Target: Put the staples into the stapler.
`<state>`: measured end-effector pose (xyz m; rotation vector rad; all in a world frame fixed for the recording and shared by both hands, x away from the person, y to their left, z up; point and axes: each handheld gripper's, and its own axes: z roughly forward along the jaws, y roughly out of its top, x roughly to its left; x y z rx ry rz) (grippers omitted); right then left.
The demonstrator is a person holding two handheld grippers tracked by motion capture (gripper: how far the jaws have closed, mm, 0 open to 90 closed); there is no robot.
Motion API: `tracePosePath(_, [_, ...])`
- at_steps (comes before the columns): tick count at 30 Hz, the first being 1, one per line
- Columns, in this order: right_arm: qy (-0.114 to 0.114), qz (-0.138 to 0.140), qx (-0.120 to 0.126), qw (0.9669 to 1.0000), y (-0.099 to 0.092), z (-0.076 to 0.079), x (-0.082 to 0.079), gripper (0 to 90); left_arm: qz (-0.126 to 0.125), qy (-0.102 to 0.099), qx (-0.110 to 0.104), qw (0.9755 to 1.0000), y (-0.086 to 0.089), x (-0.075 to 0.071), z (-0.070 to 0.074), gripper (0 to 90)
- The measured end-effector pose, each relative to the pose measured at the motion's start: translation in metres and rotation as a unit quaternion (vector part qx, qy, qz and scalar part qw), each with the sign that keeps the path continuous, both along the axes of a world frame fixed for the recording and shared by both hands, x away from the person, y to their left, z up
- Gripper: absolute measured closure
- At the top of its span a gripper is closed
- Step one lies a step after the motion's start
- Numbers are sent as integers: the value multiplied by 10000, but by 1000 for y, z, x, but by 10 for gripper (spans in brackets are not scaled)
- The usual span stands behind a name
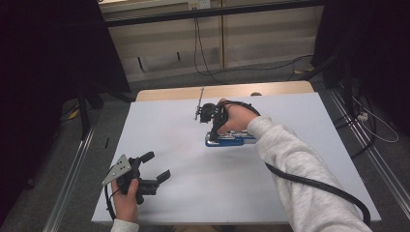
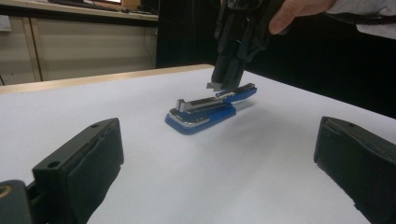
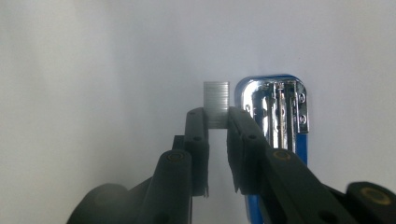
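Observation:
A blue stapler (image 1: pixel 227 140) (image 2: pixel 205 114) (image 3: pixel 275 102) lies near the middle of the white table (image 1: pixel 169 145), its chrome magazine facing up. My right gripper (image 1: pixel 212 131) (image 2: pixel 228 80) (image 3: pixel 216 116) points down over the stapler's front end, shut on a short strip of staples (image 3: pixel 216 100) (image 2: pixel 215 87). The strip hangs just beside the chrome front, a little above it. My left gripper (image 1: pixel 157 166) (image 2: pixel 219 140) rests at the near left of the table, facing the stapler. Its jaws are wide open with nothing between them.
The right gripper's thick black cable (image 1: pixel 314 186) trails over the near right of the table. A bare wooden strip (image 1: pixel 164 93) runs along the far edge. Metal rails (image 1: pixel 72 169) flank the table, and loose cables (image 1: pixel 367 121) lie on the floor.

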<state>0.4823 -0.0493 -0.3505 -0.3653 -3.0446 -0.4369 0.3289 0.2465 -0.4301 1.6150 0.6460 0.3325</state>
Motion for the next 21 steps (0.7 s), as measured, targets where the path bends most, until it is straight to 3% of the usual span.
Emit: tracePosePath(21, [-60, 23, -56, 10000, 6, -3, 19, 786, -66, -2, 170, 9998, -3, -1, -1, 18])
